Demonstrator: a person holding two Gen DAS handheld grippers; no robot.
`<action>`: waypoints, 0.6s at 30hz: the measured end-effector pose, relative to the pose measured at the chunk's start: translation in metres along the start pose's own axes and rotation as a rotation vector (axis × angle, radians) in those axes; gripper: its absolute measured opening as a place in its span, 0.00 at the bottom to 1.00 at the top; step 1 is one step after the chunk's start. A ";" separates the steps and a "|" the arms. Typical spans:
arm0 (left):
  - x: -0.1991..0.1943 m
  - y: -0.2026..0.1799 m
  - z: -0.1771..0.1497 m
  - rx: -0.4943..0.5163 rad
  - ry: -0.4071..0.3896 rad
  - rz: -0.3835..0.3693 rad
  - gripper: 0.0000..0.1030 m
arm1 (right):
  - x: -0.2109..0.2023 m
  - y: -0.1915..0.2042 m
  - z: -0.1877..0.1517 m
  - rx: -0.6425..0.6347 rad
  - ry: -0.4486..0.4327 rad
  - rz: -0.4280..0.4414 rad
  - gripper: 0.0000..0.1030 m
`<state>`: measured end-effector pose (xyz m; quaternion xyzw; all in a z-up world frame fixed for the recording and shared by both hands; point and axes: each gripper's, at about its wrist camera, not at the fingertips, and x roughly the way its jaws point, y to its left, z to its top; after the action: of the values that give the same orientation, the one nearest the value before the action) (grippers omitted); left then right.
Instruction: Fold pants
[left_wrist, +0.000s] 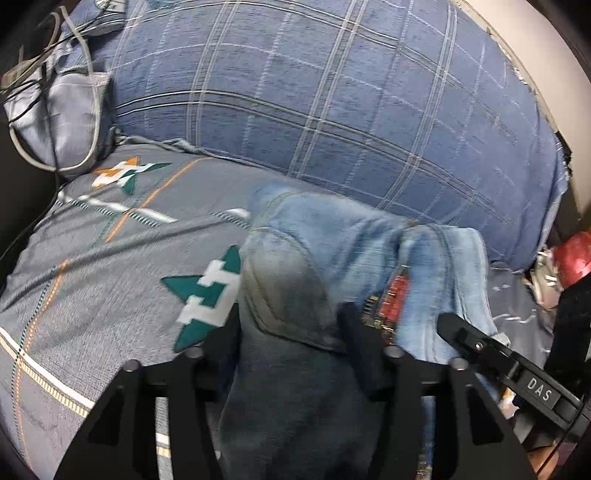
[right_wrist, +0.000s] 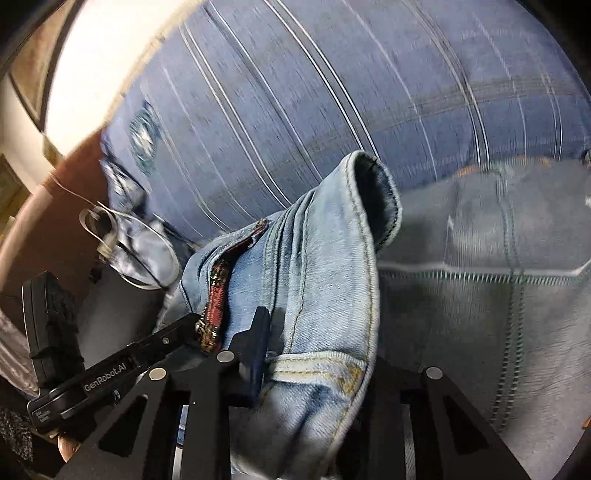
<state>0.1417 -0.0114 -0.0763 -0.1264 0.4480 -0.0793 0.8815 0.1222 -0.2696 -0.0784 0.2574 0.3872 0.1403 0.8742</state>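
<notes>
Light blue jeans (left_wrist: 332, 251) are held up over a bed, waist end bunched, with a back pocket (left_wrist: 280, 291) facing the left wrist view. My left gripper (left_wrist: 291, 328) is shut on the jeans fabric near that pocket. In the right wrist view the jeans (right_wrist: 317, 258) drape between the fingers, open fly with red zipper tape (right_wrist: 218, 288) at left, waistband edge curling up. My right gripper (right_wrist: 317, 332) is shut on the waistband. The right gripper's finger (left_wrist: 465, 336) shows in the left view, beside the zipper.
A grey bedsheet (left_wrist: 110, 240) with green and orange star shapes lies under the jeans. A large blue plaid pillow or duvet (left_wrist: 332, 92) rises behind. Cables and a grey cloth (left_wrist: 55, 92) lie at the far left. Red and white items (left_wrist: 569, 254) sit at the right edge.
</notes>
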 end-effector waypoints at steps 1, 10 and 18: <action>0.001 0.002 -0.004 -0.003 -0.009 0.000 0.62 | 0.005 -0.005 -0.006 -0.001 -0.001 -0.019 0.47; -0.024 0.002 -0.005 0.006 -0.052 0.018 0.67 | -0.002 -0.032 -0.013 0.094 -0.026 0.010 0.77; -0.084 -0.016 -0.036 0.082 -0.157 0.146 0.67 | -0.080 -0.016 -0.032 0.027 -0.171 -0.012 0.78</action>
<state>0.0626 -0.0111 -0.0274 -0.0632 0.3818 -0.0230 0.9218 0.0459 -0.3072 -0.0573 0.2777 0.3144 0.1075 0.9014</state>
